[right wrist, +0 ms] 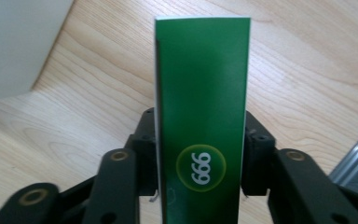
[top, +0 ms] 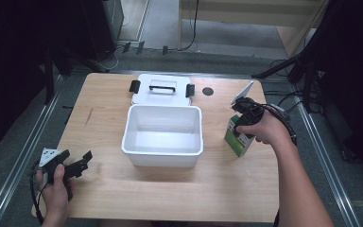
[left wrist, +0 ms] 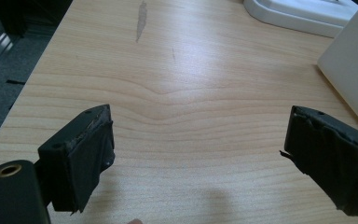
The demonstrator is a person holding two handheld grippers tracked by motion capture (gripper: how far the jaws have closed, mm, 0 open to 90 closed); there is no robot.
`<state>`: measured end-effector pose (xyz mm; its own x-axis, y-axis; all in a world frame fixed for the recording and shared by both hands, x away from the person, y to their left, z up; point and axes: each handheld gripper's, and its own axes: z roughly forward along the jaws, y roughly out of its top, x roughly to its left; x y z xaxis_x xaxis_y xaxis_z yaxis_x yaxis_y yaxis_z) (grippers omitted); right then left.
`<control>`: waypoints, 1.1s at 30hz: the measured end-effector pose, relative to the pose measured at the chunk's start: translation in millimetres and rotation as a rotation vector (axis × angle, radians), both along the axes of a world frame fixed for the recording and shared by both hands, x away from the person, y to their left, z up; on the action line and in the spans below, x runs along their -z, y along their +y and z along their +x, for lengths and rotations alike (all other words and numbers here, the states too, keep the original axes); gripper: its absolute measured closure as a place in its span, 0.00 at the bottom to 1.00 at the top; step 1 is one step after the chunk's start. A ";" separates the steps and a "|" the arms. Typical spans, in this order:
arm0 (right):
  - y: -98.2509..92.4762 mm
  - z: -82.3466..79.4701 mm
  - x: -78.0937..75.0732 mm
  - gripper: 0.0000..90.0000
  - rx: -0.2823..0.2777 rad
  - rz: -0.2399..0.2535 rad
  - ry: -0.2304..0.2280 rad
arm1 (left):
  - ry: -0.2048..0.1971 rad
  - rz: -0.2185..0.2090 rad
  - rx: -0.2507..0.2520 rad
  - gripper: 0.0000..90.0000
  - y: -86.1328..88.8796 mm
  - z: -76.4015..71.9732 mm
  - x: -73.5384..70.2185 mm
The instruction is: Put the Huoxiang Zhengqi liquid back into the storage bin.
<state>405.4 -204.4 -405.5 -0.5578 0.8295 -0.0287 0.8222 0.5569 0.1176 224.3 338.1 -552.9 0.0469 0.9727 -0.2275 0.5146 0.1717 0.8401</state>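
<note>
Green box (top: 237, 136) stands right of centre in the high view, beside the white tub (top: 162, 135), clamped by the right hand-held gripper (top: 244, 124). Left gripper view: left hand-held gripper (left wrist: 198, 158) gapes over bare bench (left wrist: 186, 79). Right gripper view: pads (right wrist: 255, 156) squeeze the box at centre.

White bin (top: 162, 150) mid-table; lid (top: 161, 89) touching behind it.

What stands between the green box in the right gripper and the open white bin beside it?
Nothing visible. The green box, clamped by the right gripper, stands right of the white bin, with bare table between; the bin's near wall must be cleared.
</note>
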 end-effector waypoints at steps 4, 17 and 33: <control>2.2 -0.2 -1.4 0.71 -0.020 -0.036 -0.003 | 0.000 0.000 0.000 0.10 0.1 0.0 0.0; 7.3 -13.4 -14.2 0.72 -0.264 -0.067 -0.065 | 0.002 -0.001 0.001 0.10 0.3 0.0 0.0; 14.3 -28.4 -46.4 0.71 -0.481 -0.051 -0.099 | 0.002 -0.010 0.004 0.10 0.5 0.5 0.2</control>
